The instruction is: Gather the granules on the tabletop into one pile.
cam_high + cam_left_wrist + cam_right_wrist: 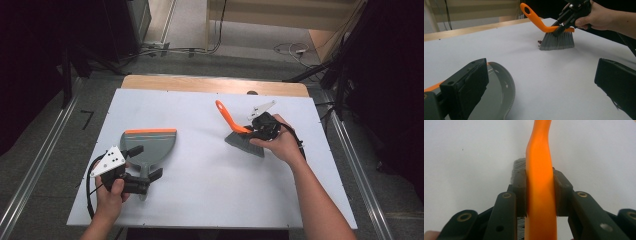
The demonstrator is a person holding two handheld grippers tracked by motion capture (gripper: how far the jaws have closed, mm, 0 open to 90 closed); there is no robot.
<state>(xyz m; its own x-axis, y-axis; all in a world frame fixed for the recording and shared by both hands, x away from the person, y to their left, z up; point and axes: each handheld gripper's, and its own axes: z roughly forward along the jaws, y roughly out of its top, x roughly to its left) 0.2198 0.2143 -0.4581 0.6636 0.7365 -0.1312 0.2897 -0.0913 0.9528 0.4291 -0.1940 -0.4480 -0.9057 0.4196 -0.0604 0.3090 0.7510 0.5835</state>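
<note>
Now | right gripper (pixel 540 195) jaws clamp brush (pixel 240 135) handle | left gripper (pixel 541 85) jaws wide apart, dustpan (pixel 148 145) handle hidden.

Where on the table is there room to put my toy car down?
The widest bare patch of the white table lies between the dustpan and the brush, running to the near edge. The far-left corner behind the dustpan is also bare. It is crowded where the right gripper clamps the brush, with small crumbs beside its bristles.
</note>
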